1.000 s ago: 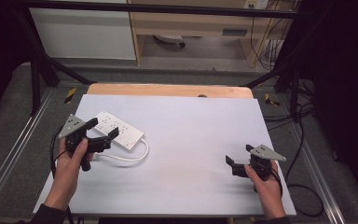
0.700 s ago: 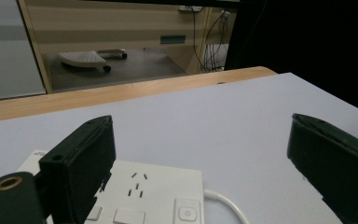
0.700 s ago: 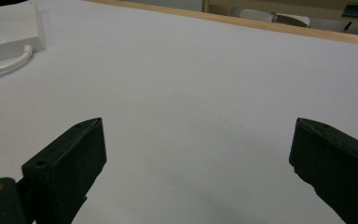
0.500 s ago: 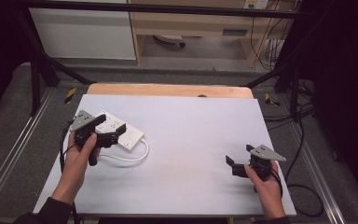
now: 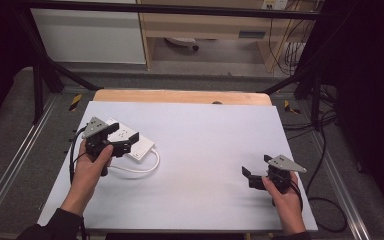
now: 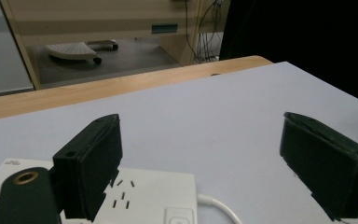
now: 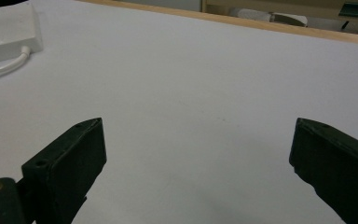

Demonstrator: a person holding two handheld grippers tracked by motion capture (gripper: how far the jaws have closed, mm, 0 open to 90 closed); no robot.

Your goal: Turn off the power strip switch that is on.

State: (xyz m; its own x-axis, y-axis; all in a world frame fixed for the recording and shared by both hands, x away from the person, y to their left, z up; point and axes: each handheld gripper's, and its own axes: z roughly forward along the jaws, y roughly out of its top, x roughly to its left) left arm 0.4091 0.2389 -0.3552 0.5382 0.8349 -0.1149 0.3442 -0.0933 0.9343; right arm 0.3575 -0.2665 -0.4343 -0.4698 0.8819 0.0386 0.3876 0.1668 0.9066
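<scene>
A white power strip [image 5: 139, 146] lies flat at the left of the white table top [image 5: 205, 125], and its white cable [image 5: 141, 170] loops toward the near side. My left gripper [image 5: 125, 132] hovers over the strip; its jaws have just been closing a little but still stand wide. In the left gripper view [image 6: 203, 140] the strip's switch end [image 6: 154, 196] and cable [image 6: 219, 207] lie low between the jaws, with no pad pressing on them. My right gripper [image 5: 256, 166] rests near the front right, open, with bare table between its jaws [image 7: 196, 140]. Far left in that view lies the strip [image 7: 9, 23].
A wooden edge [image 5: 180, 96] runs along the far side of the table. Metal rails flank both sides, and black cables [image 5: 325, 210] trail on the floor at the right. Beyond the table stand a white panel and a wooden bench.
My left gripper has moved forward and to the right, coming over the power strip's near end. The right hand has stayed in place.
</scene>
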